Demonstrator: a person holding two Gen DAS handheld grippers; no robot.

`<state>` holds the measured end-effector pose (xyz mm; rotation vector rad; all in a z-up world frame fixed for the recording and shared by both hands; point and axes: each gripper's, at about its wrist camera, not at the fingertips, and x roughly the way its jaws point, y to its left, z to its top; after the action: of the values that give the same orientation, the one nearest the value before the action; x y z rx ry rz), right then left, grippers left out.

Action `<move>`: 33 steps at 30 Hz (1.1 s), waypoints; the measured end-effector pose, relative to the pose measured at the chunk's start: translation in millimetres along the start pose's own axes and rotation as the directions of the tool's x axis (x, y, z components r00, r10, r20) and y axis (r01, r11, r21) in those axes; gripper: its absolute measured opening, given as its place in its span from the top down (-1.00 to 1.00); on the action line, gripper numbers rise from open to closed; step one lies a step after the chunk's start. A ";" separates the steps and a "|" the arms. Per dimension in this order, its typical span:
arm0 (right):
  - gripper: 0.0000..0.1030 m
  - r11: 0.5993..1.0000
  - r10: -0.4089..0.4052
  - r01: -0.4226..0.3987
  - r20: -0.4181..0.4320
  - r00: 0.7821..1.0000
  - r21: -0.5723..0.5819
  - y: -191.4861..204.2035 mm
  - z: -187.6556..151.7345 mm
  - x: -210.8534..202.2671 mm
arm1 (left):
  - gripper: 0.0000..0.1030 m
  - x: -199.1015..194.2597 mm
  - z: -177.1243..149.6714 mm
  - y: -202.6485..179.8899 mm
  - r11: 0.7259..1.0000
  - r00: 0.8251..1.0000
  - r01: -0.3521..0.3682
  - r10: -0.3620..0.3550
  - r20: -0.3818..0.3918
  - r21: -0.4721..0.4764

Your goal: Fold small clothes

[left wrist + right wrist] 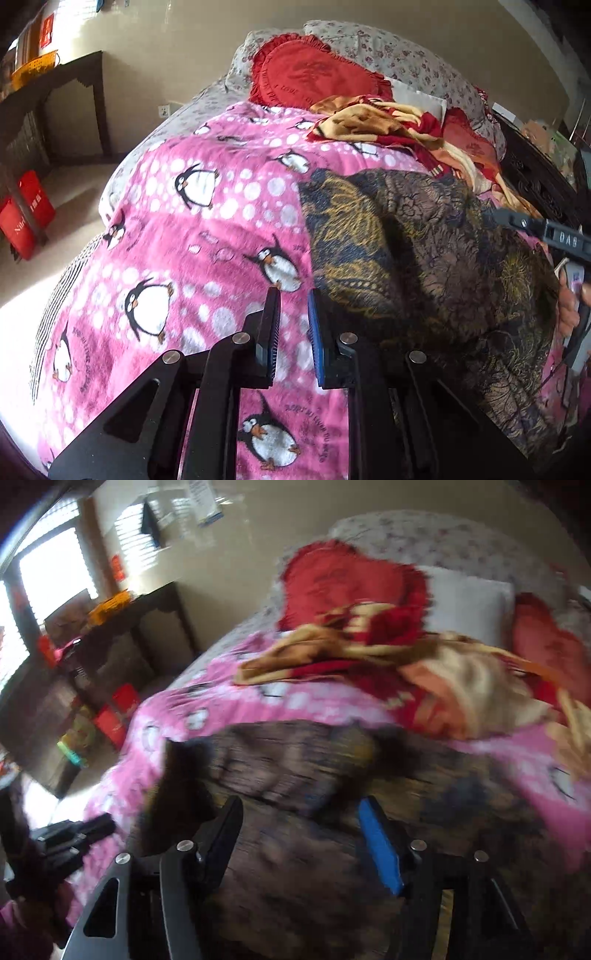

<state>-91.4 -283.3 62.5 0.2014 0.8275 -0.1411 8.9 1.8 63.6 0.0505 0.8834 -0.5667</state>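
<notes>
A dark blue-and-brown garment with gold patterning [406, 258] lies spread on the pink penguin blanket [207, 236] that covers the bed. My left gripper [294, 306] hovers just off the garment's left edge. Its jaws are a narrow gap apart, and only pink blanket shows between them. In the right wrist view, which is smeared by motion, my right gripper [299, 810] stands open over the garment [314, 849] with nothing between its fingers. One of the right gripper's fingers [532, 229] reaches in over the garment's right side, with the person's hand [567, 310] behind it. The left gripper [77, 834] shows at the lower left.
A crumpled red-and-gold blanket [388, 125], a red heart cushion [314, 77] and floral pillows [399, 55] fill the head of the bed. A dark wooden table [62, 96] carries an orange basket [33, 66], with red bags [26, 214] on the floor. Dark carved furniture [535, 173] stands on the right.
</notes>
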 end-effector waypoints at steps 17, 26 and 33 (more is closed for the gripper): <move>0.93 0.961 -0.226 0.228 -0.029 0.974 0.159 -97.7 -64.1 -22.6 | 0.44 10.9 14.6 -45.8 0.999 0.999 -0.033 0.033 -0.037 0.024; 0.72 0.923 -0.301 0.316 -0.102 0.948 0.219 -124.7 -78.9 -36.5 | -0.18 35.2 14.5 -71.7 0.987 0.993 -0.115 0.117 -0.012 0.110; 0.52 0.925 -0.312 0.293 0.040 0.949 0.243 -102.7 -84.9 -69.8 | -0.20 79.8 0.7 -57.3 0.982 0.978 -0.164 0.174 -0.114 0.094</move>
<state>-219.6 -360.2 45.8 0.2879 0.7587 -0.5376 21.1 -82.9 15.5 0.2369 0.9634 -0.4444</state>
